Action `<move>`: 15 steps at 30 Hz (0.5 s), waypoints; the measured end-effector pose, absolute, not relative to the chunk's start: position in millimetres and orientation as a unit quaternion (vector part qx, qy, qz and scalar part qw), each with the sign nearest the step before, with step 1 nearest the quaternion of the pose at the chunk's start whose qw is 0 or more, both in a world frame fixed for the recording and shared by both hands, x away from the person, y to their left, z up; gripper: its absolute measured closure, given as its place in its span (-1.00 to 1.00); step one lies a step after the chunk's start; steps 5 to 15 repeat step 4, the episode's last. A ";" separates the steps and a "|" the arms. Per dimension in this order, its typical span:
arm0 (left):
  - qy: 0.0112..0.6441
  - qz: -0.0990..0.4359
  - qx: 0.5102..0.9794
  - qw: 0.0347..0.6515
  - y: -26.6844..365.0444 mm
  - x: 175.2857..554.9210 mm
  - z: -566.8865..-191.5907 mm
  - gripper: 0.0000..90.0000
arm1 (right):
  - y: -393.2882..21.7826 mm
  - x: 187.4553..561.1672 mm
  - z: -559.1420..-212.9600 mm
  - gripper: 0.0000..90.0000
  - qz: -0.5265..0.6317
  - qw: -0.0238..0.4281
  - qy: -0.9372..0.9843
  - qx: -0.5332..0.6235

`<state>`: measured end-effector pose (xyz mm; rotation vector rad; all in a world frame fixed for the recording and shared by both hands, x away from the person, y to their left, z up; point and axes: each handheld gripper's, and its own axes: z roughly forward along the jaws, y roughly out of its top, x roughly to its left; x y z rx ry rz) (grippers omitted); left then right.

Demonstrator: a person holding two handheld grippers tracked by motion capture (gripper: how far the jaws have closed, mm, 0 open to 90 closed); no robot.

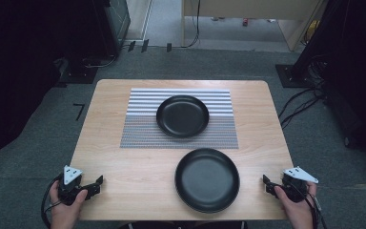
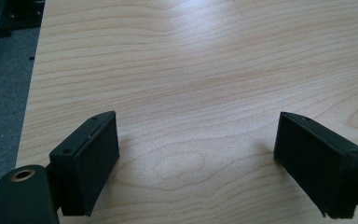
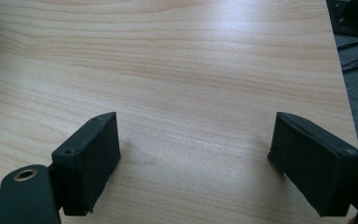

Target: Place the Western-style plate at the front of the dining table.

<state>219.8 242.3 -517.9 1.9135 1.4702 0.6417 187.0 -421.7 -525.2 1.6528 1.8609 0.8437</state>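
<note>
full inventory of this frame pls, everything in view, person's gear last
Table: 1, light wood, centre.
Placemat: 1, grey and white striped, far half of table.
Far plate: 1, black, on the placemat.
Near plate: 1, black, on bare wood by the near edge.
Cables: several, black, on the floor at right.
Left gripper: 1, black, near-left corner, jaws open, empty.
Right gripper: 1, black, near-right corner, jaws open, empty.
</note>
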 end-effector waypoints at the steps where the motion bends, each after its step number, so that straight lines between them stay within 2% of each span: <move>1: 0.558 0.244 0.727 0.317 242.4 219.8 -517.9 -0.69 | -421.7 187.0 -525.2 -0.67 0.310 0.254 0.685 0.608; 15: 0.557 0.243 0.728 0.317 243.0 219.5 -517.9 -0.69 | -421.7 187.0 -525.2 -0.67 0.310 0.254 0.685 0.608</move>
